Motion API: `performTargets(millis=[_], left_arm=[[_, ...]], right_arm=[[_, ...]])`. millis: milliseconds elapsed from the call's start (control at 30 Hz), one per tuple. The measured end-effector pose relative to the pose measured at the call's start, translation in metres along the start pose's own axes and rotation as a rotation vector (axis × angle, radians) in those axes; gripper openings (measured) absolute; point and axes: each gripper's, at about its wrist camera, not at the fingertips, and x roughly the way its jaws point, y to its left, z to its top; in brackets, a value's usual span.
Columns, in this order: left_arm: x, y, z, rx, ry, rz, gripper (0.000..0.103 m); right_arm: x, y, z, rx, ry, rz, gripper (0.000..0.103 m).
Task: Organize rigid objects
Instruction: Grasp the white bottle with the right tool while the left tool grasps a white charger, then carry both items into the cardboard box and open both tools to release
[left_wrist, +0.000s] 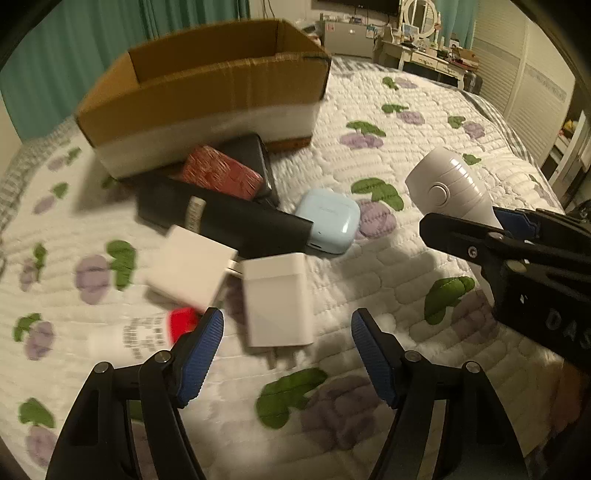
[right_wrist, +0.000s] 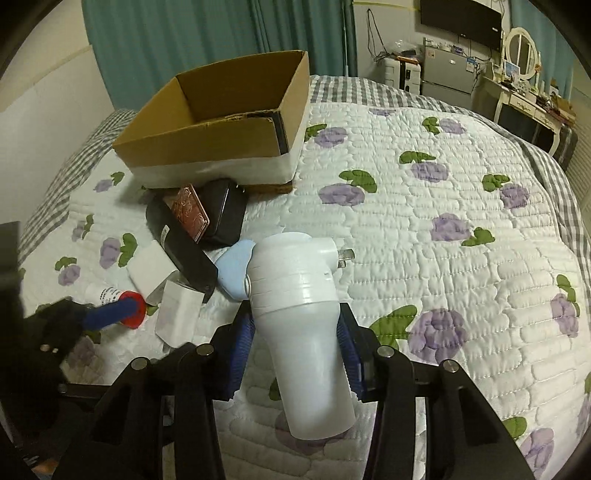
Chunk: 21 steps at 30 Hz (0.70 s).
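**A:** What does the right gripper hold?

**B:** A white plastic plug-in device with a ribbed collar and metal prongs at its far end. The blue pads press on either side of its smooth lower body, so the claw is clamped on it. The device tilts, prongs pointing far and right, above the quilted bedspread.

**A:** And the left gripper?

**B:** Its jaws stand apart with nothing between the pads. It hangs over the near edge of the clutter; a white charger, prongs toward the camera, lies just beyond the gap. A red-capped white tube lies beside the left finger.

**A:** Where are the remaining objects?

**B:** Heaped at the near side of the cardboard box, which stands open at the far left of the bed. A red patterned case rests on a black block. A long black box lies across the pile, its right end touching a pale blue earbud case. A second white adapter lies to the left of the charger.

**A:** Is anything visible inside the box?

**B:** Only a dark flat item against its right wall, seen from the right wrist view.
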Motion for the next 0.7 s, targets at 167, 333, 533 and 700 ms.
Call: performTargets(millis=[167, 333, 533, 700], left_arm=[[0.020, 0.000, 0.004, -0.035, 0.052, -0.038, 0.061], [0.016, 0.006, 0.005, -0.063, 0.056, -0.056, 0.044], [-0.006, 0.007, 0.002, -0.060, 0.018, -0.058, 0.042], [-0.036, 0.014, 0.003, -0.072, -0.033, -0.050, 0.042]], right_arm=[[0.006, -0.001, -0.002, 0.002, 0.020, 0.000, 0.044], [0.006, -0.002, -0.002, 0.005, 0.021, 0.000, 0.044], [-0.002, 0.006, -0.004, -0.018, 0.009, -0.022, 0.044], [-0.018, 0.018, -0.004, -0.041, -0.011, -0.049, 0.044]])
